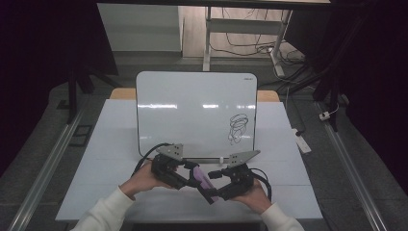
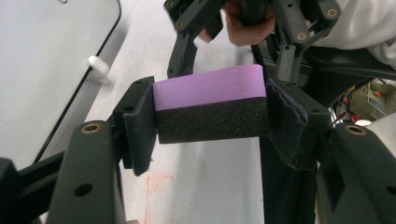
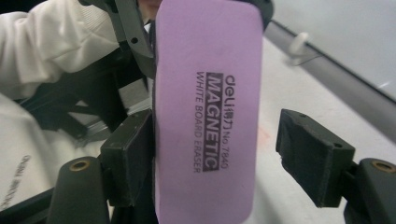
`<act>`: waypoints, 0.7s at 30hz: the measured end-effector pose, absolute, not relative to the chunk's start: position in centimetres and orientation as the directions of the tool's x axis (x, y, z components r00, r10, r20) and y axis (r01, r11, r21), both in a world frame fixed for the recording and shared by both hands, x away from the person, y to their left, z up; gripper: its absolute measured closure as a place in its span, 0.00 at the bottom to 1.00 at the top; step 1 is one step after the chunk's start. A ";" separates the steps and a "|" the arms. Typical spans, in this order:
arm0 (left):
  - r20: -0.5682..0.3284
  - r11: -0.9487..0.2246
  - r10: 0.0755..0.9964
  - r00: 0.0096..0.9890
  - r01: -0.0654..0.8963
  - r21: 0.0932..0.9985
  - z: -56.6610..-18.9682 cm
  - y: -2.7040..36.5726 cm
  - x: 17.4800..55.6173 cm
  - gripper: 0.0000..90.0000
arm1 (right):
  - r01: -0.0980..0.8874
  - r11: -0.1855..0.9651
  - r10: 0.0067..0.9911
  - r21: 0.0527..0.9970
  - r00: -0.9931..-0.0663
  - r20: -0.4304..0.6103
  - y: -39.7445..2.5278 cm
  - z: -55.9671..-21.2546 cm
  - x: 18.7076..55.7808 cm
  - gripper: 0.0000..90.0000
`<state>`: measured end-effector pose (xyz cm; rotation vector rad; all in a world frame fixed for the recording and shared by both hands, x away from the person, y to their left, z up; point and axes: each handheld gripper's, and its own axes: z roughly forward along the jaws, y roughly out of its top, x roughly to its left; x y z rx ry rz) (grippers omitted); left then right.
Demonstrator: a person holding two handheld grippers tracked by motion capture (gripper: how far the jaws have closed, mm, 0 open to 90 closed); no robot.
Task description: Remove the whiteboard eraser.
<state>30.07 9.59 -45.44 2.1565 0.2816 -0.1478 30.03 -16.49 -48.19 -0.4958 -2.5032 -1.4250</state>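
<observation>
A purple whiteboard eraser (image 1: pixel 205 183) with a black felt underside is held just above the table's front edge. My left gripper (image 1: pixel 193 176) is shut on it: in the left gripper view both pads press the eraser's (image 2: pixel 210 100) long sides. My right gripper (image 1: pixel 217 191) stands open around the other end; in the right gripper view the eraser's (image 3: pixel 205 116) printed purple face lies against the left pad (image 3: pixel 128 156), while the right pad (image 3: pixel 313 154) is a gap away. The whiteboard (image 1: pixel 196 110) stands propped behind, with a black scribble (image 1: pixel 238 127) at its lower right.
The white table (image 1: pixel 115 144) carries the board across its middle. A small white peg (image 1: pixel 221 159) sits at the board's lower edge. Metal rails run along both sides of the table, and cables lie on the floor behind.
</observation>
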 end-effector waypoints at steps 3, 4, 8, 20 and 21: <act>-0.201 -0.549 0.132 0.971 0.241 0.800 -45.4 9.6 30.0 0.42 | 0.399 0.475 0.147 0.784 -0.915 0.376 -16.3 -48.3 29.9 0.41; -0.203 -0.546 0.133 0.970 0.243 0.802 -45.4 9.6 30.0 0.42 | 0.399 0.474 0.145 0.785 -0.915 0.377 -16.3 -48.2 29.9 0.42; -0.203 -0.537 0.141 0.969 0.247 0.806 -45.4 9.7 30.0 0.42 | 0.412 0.468 0.153 0.781 -0.909 0.388 -16.3 -48.1 30.0 0.44; -0.216 -0.493 0.273 0.937 0.329 0.805 -45.5 10.3 30.4 0.27 | 0.357 0.466 0.271 0.810 -0.929 0.253 -16.6 -47.7 29.8 0.45; -0.219 -0.487 0.290 0.932 0.341 0.804 -45.5 10.6 30.3 0.27 | 0.347 0.467 0.286 0.813 -0.930 0.233 -16.7 -47.7 29.7 0.45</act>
